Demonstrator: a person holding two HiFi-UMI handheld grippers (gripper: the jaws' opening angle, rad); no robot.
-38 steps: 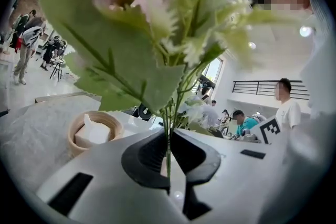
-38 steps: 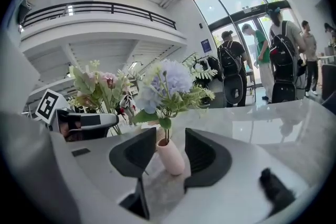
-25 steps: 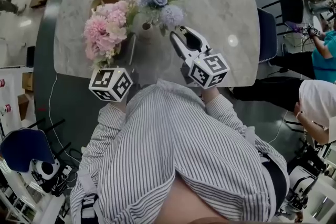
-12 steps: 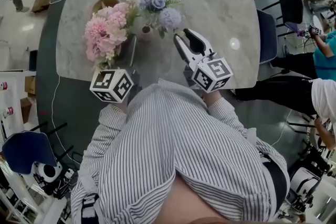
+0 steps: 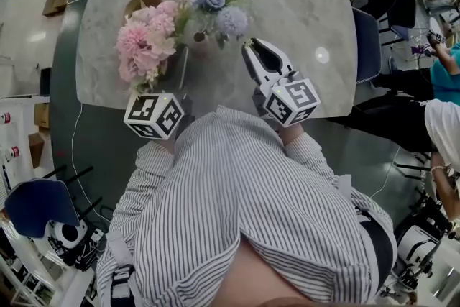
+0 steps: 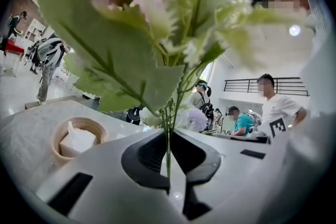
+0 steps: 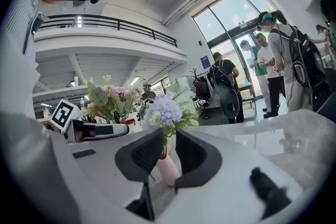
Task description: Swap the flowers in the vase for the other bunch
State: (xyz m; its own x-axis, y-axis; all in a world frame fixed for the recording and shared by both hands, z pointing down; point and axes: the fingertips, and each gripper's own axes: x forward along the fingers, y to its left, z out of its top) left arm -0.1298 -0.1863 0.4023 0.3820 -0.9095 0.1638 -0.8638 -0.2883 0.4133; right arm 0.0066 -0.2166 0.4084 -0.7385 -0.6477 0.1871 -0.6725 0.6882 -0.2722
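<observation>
A pink bunch (image 5: pixel 144 43) hangs over the table's left part, and my left gripper (image 5: pixel 175 70) is shut on its thin green stems (image 6: pixel 168 149); its leaves fill the left gripper view. A blue and lilac bunch (image 5: pixel 214 7) stands in a slim pale vase (image 7: pixel 168 165) next to the pink one. My right gripper (image 5: pixel 253 45) points at that vase from the right, a little short of it in the head view. Its jaws have just been closing and stand narrow. The vase shows through their gap, and nothing is pressed between the pads.
The marble table (image 5: pixel 302 11) has a round wooden holder with a white napkin (image 5: pixel 144 2) at its far left. A blue chair (image 5: pixel 365 47) stands at the table's right edge. Several people are around the room.
The right gripper's jaws have narrowed from wide open. The left gripper and the pink bunch have stayed where they were.
</observation>
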